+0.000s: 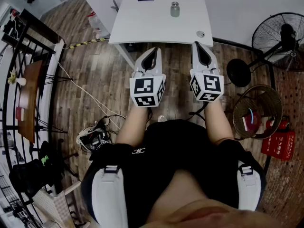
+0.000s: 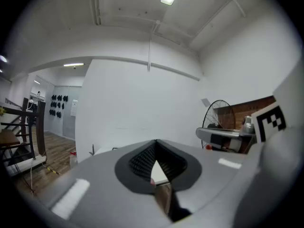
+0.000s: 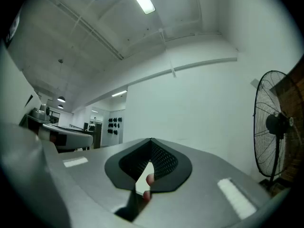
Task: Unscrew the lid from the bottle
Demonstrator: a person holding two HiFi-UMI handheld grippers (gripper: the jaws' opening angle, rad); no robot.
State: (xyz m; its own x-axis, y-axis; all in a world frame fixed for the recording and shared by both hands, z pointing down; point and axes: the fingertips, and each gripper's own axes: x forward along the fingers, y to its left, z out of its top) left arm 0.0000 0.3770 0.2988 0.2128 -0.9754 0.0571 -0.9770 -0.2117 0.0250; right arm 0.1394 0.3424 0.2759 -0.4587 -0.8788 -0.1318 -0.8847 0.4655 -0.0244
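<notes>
Grey bottle (image 1: 175, 9) stands by the white tabletop's (image 1: 142, 27) far edge. Forearms (image 1: 134, 123) stretched forward, the left gripper (image 1: 152, 52) and right gripper (image 1: 201, 47) point level, side by side, at its near edge, both closed, empty

White table (image 1: 152, 25); bottle (image 1: 175, 9) seemingly grey-green; brown plank floor (image 1: 104, 75).
</notes>
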